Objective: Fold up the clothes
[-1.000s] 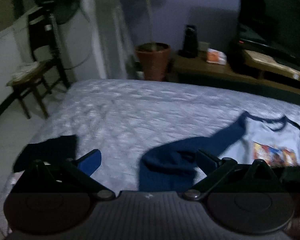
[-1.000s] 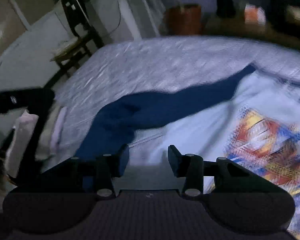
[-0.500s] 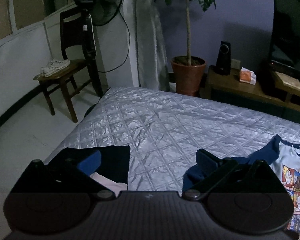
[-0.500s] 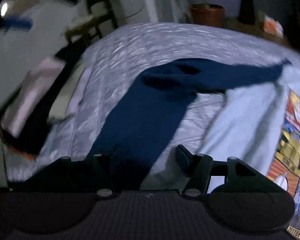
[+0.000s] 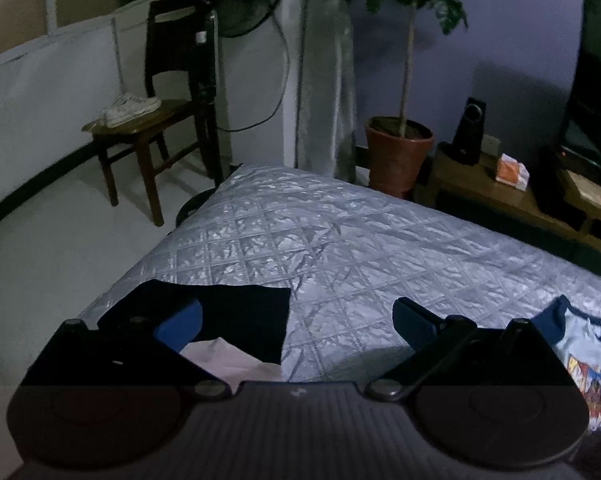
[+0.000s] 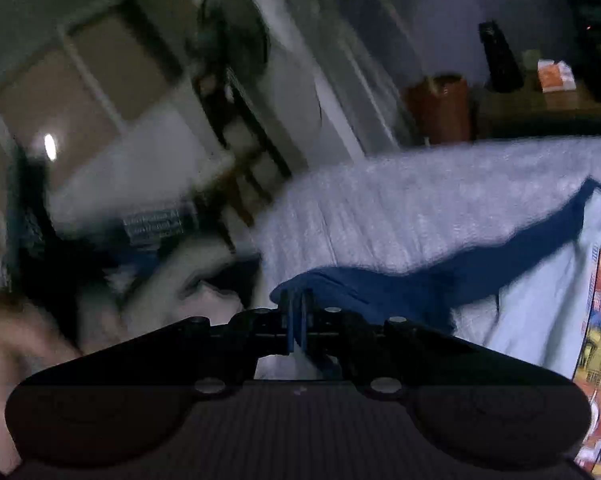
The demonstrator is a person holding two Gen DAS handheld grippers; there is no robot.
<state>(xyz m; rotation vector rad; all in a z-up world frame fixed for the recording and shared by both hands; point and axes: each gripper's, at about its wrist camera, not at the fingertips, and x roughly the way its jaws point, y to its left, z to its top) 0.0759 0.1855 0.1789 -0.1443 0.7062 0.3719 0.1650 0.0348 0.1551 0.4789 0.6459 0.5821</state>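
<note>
Navy sleeve (image 6: 440,276) pinched in my right gripper (image 6: 299,322), left gripper (image 5: 296,320) wide and empty, shirt (image 6: 540,300) mostly unfolded.

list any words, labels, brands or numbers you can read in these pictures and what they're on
No text reads clearly in either view.
Colourful print on the pale blue t-shirt with navy sleeves: it may carry lettering, but it is too small and blurred to read.
Small orange and white box on the low wooden bench: any markings are too small to read.
Blurred striped patch left of the quilted silver bedspread in the right wrist view: illegible.
</note>
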